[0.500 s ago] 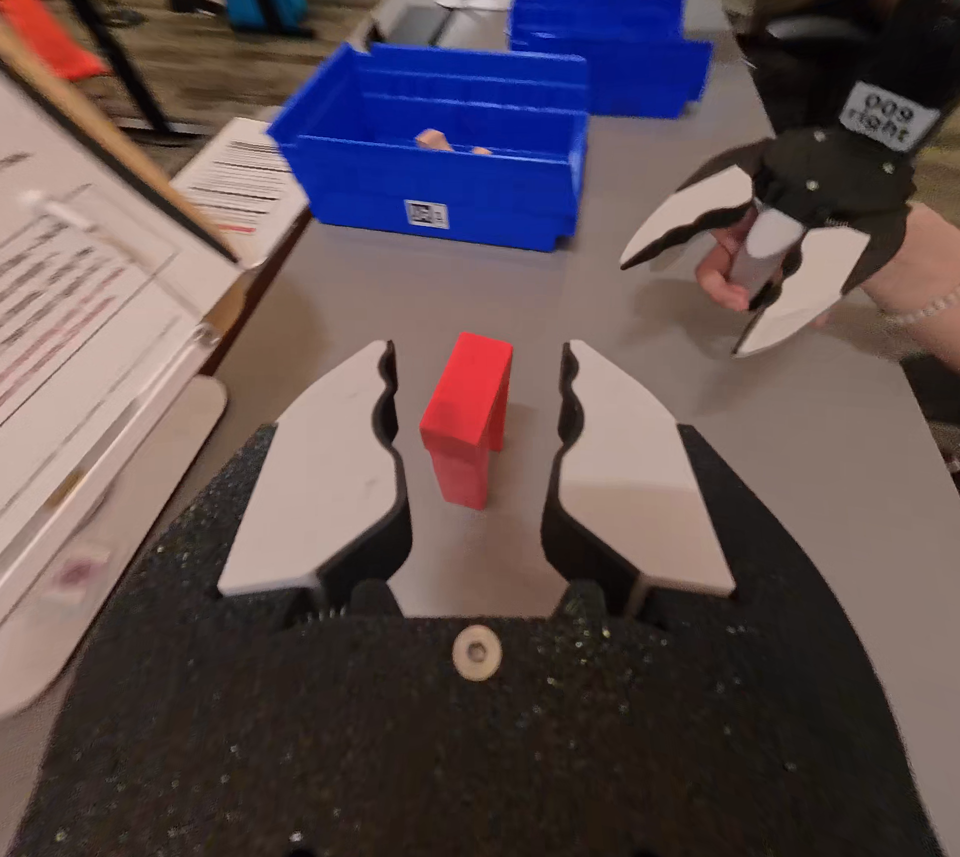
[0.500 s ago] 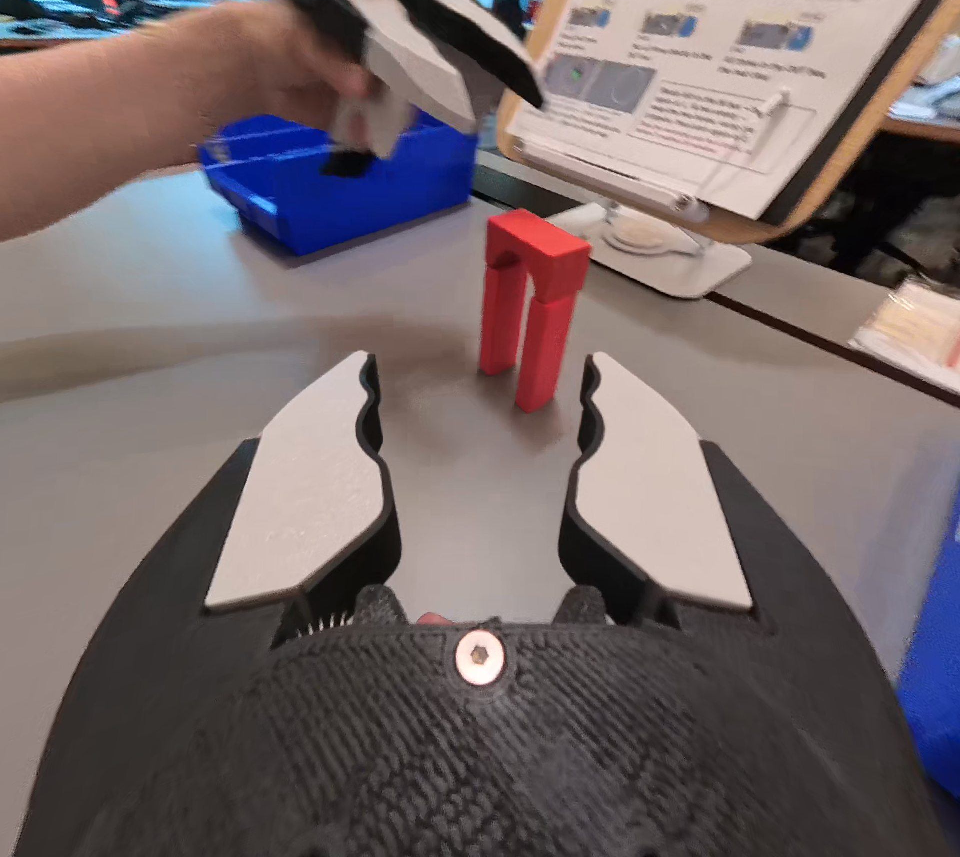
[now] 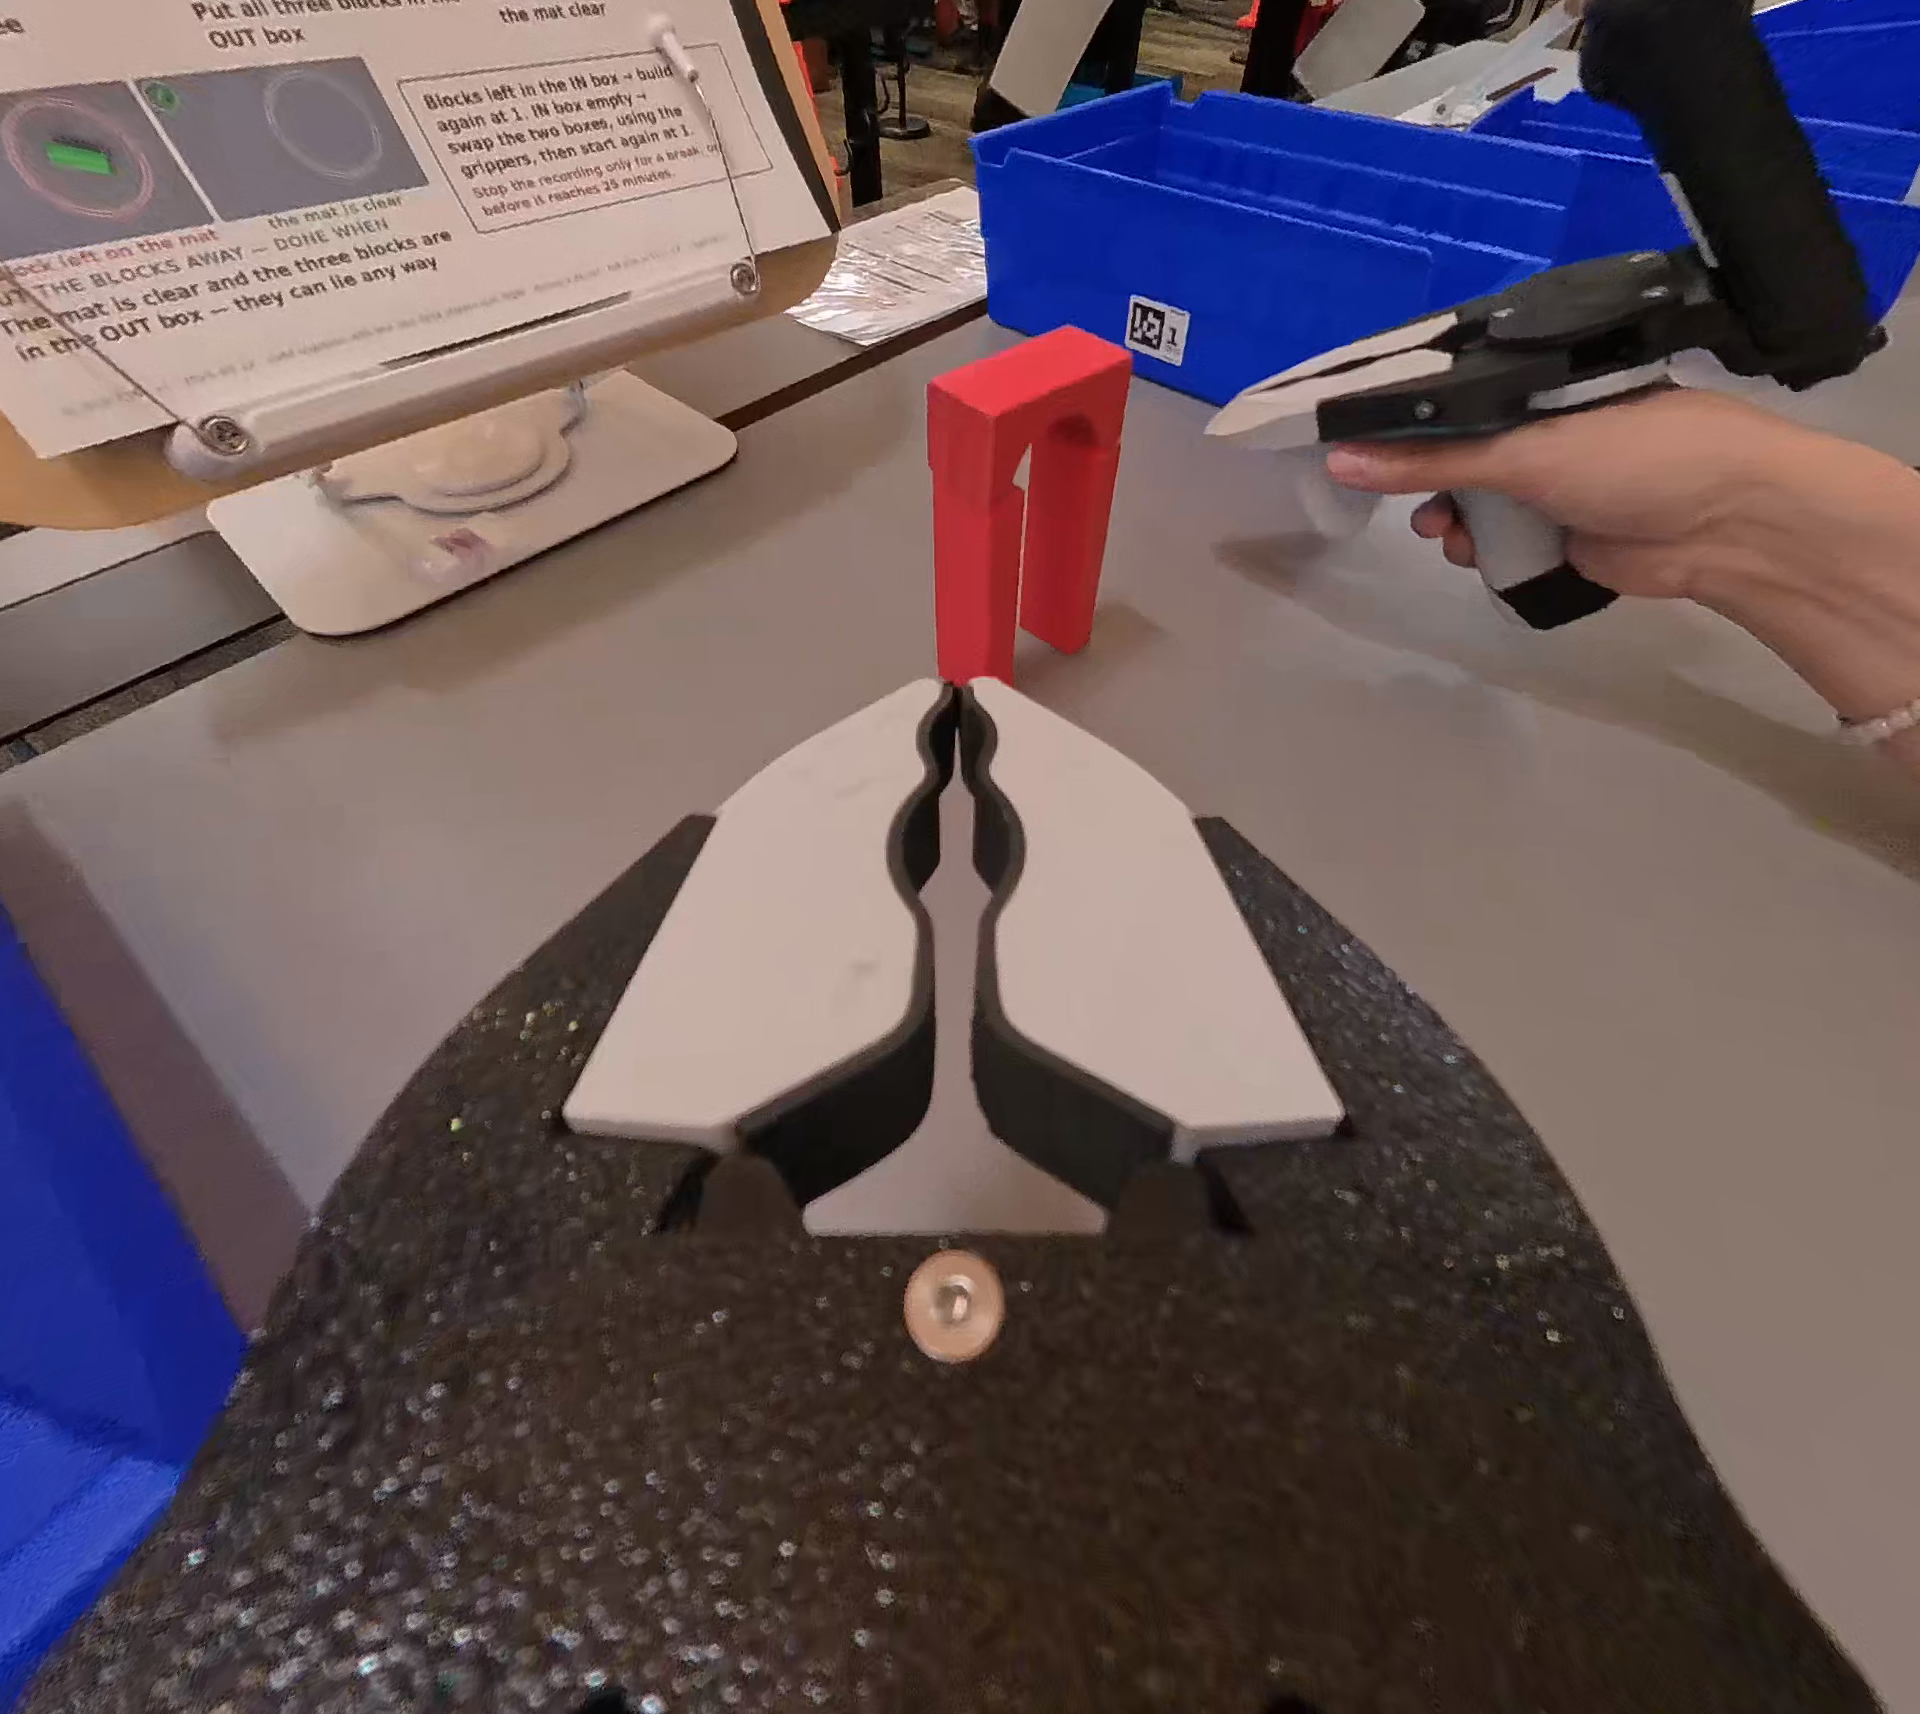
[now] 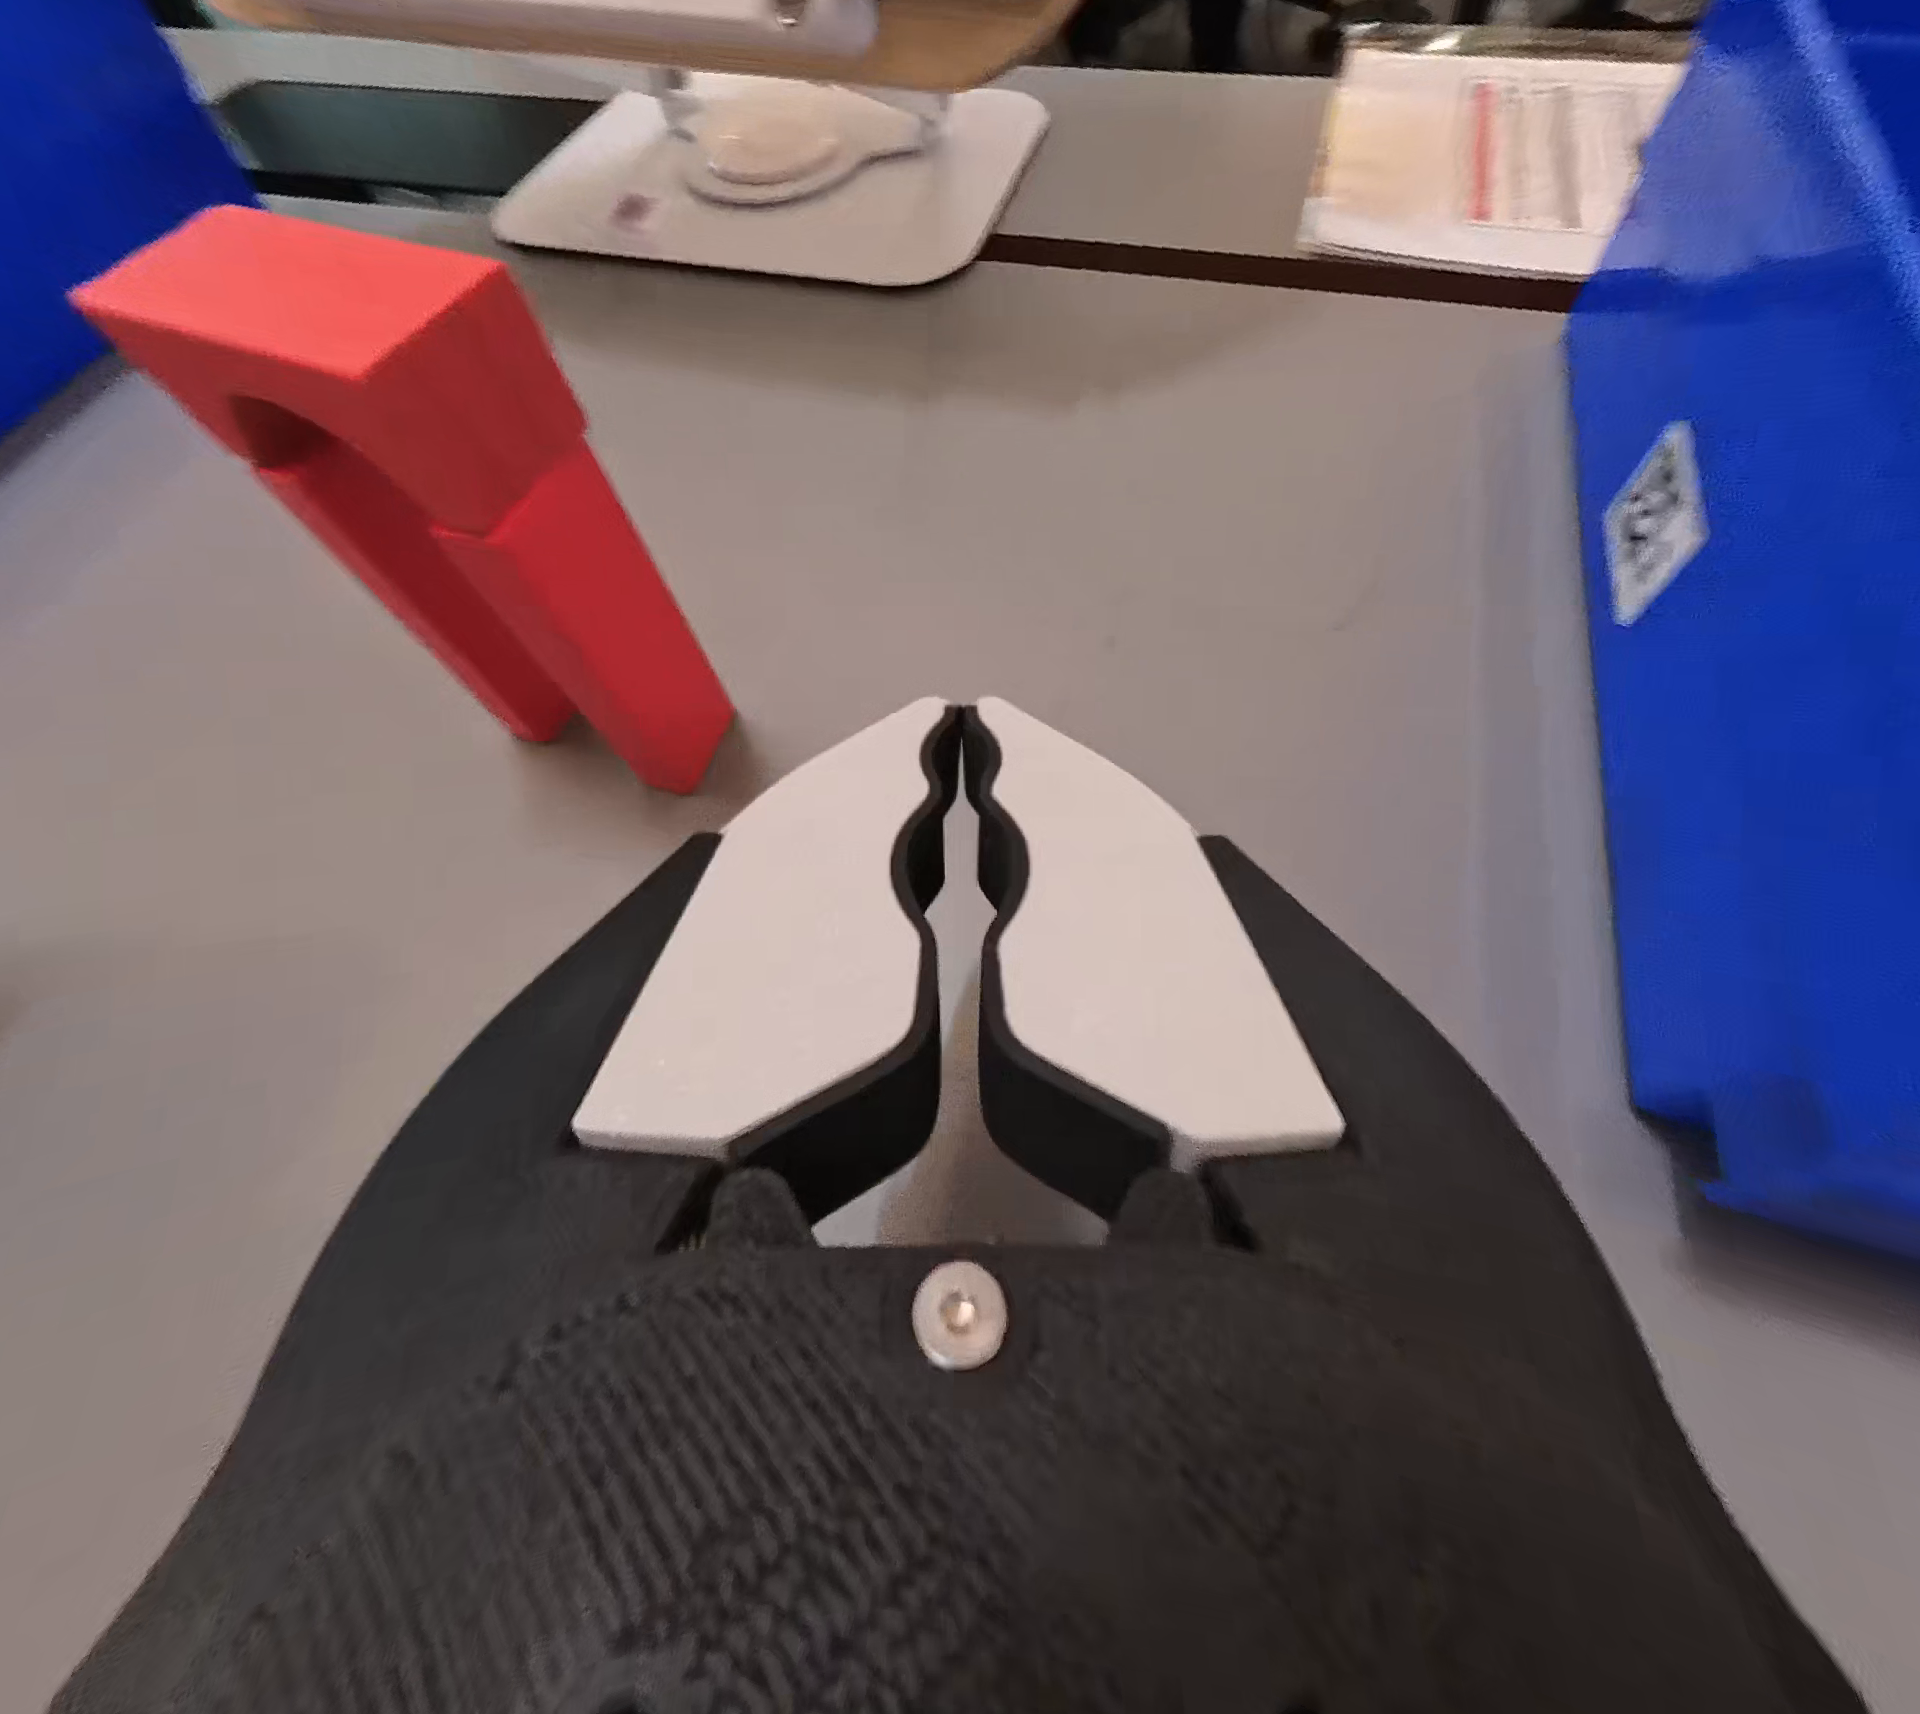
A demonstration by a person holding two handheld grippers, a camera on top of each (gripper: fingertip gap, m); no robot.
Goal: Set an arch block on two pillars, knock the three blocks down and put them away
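Observation:
A red arch of blocks stands on the grey table: an arch piece [image 3: 1029, 397] rests on two upright red pillars [image 3: 977, 584]. It also shows at the left of the right wrist view [image 4: 416, 469]. My left gripper [image 3: 958, 688] is shut and empty, its tips just in front of the near pillar's foot. My right gripper [image 4: 963, 710] is shut and empty, over bare table to the right of the arch. It also shows in the left wrist view [image 3: 1236, 417], held by a hand, to the right of the arch's top.
A blue bin [image 3: 1299, 230] stands behind the arch, and it shows at the right of the right wrist view [image 4: 1766, 625]. An instruction board on a white stand [image 3: 468, 480] is at the back left. Another blue bin [image 3: 73, 1249] is at the near left. Papers [image 3: 904, 272] lie by the board. The left gripper's tips are roughly 25 cm from the right gripper's. About 12 cm separates my right fingertips from the arch piece [image 3: 1029, 397].
Both grippers have shut and pulled back from the arch. The left one was open around it from above; now it sits low in front. The right one has moved off to the right.

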